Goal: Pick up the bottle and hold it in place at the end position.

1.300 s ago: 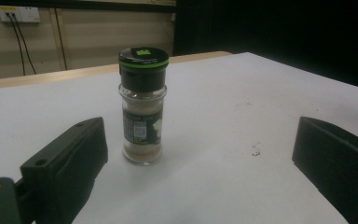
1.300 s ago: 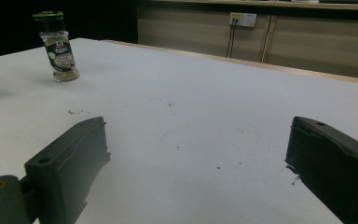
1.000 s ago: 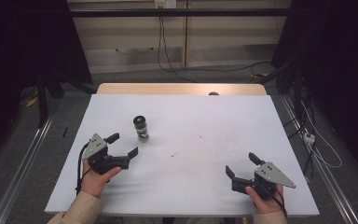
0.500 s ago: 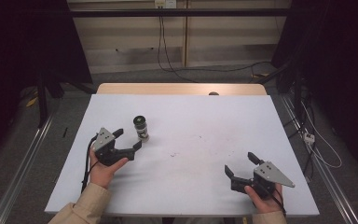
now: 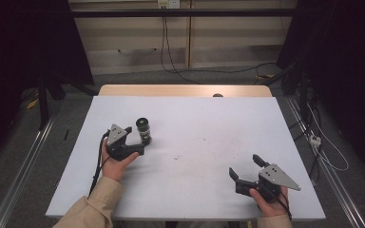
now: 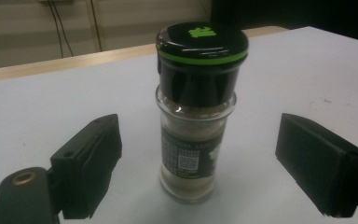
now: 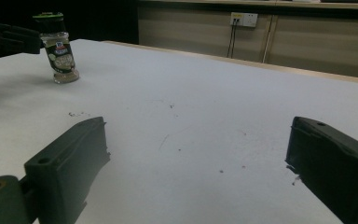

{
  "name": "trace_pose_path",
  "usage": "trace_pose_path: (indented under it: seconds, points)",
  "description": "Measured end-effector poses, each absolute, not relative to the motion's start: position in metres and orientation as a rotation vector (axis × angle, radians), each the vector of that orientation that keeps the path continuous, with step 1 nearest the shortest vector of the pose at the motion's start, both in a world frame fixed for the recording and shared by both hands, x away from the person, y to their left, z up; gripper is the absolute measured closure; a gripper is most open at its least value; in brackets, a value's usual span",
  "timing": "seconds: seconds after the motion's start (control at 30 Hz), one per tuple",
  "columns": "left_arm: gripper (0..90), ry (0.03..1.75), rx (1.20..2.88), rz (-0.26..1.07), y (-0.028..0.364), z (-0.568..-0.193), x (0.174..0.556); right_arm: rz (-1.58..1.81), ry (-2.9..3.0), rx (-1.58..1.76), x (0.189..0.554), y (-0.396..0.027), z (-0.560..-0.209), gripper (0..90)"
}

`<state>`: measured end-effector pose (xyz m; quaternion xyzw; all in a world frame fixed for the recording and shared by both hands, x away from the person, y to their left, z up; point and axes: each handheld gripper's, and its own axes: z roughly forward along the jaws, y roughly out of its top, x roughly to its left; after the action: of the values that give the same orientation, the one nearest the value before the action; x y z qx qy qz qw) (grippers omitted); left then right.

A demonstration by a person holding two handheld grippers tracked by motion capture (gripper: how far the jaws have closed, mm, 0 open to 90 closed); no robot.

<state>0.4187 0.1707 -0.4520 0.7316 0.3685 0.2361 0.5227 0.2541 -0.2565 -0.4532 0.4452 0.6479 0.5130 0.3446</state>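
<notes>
A glass spice jar [image 5: 144, 129] with a black lid and green band stands upright on the white table [image 5: 204, 123], left of centre. My left gripper [image 5: 140, 137] reaches around it. In the left gripper view the jar [image 6: 196, 116] stands between the two black jaws with a gap on each side; the left gripper [image 6: 198, 128] is open and its jaws have just been closing. My right gripper [image 5: 244, 165] rests near the table's front right, open and holding nothing. In the right gripper view the jar [image 7: 60, 51] is far off at the upper left, beside the left gripper [image 7: 9, 39]; the right gripper [image 7: 196, 140] spans bare tabletop.
A wooden strip [image 5: 180, 90] runs along the table's far edge, with a small dark object [image 5: 217, 95] on it. Cables [image 5: 313, 137] lie on the floor to the right. Metal rails [image 5: 24, 161] flank the table.
My left hand has moved forward and right toward the jar, so its jaws now stand on either side of it. The right gripper has stayed in place.
</notes>
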Motion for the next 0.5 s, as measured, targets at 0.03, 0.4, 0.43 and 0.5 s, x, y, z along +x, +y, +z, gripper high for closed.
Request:
trace_pose_path:
  seconds: [0.03, 0.4, 0.43, 0.5]
  points:
    - [13.9, 0.887, 1.751, 0.571, 0.170, -0.452, 0.420, 1.332, 1.683, 1.156, 0.254, -0.257, -0.453, 4.5]
    - [22.2, 0.897, 1.782, 0.589, 0.161, -0.456, 0.433, 1.336, 1.681, 1.155, 0.254, -0.257, -0.453, 4.6]
    - [23.5, 0.895, 1.782, 0.588, 0.160, -0.457, 0.433, 1.335, 1.679, 1.154, 0.254, -0.258, -0.453, 4.6]
    - [24.7, 0.897, 1.785, 0.585, 0.158, -0.458, 0.435, 1.333, 1.679, 1.155, 0.254, -0.258, -0.453, 4.6]
